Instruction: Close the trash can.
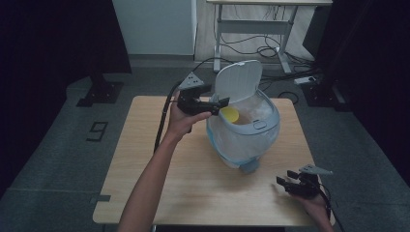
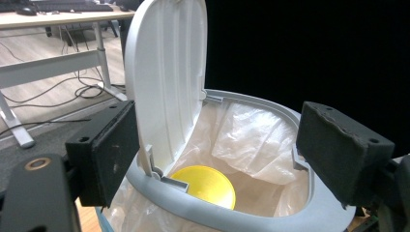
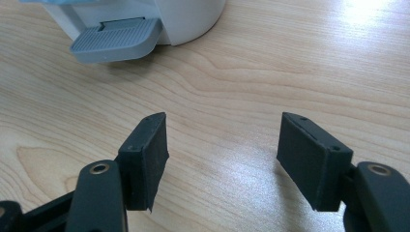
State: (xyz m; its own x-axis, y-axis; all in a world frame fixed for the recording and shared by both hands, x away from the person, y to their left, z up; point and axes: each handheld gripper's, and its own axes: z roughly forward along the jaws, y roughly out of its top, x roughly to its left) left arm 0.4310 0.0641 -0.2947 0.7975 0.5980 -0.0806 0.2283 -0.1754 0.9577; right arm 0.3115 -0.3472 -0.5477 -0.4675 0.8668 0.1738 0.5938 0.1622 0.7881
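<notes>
A small round pedal bin (image 1: 244, 135) with a clear plastic liner stands on the wooden table (image 1: 203, 188). Its white lid (image 1: 238, 79) is tipped up, nearly upright. A yellow disc (image 1: 230, 114) lies inside on the liner, and the left gripper view shows the yellow disc (image 2: 205, 186) under the raised lid (image 2: 167, 82). My left gripper (image 1: 220, 100) hovers at the bin's left rim by the lid's hinge side, jaws open (image 2: 217, 145) and holding nothing. My right gripper (image 1: 285, 177) rests low at the table's front right, open (image 3: 222, 145) over bare wood, short of the bin's grey pedal (image 3: 116, 46).
The bin's grey rim (image 2: 270, 212) curves just below the left jaws. A desk frame with loose cables (image 1: 261, 46) stands on the floor beyond the table. Dark curtains flank both sides. Bare wood lies left of and in front of the bin.
</notes>
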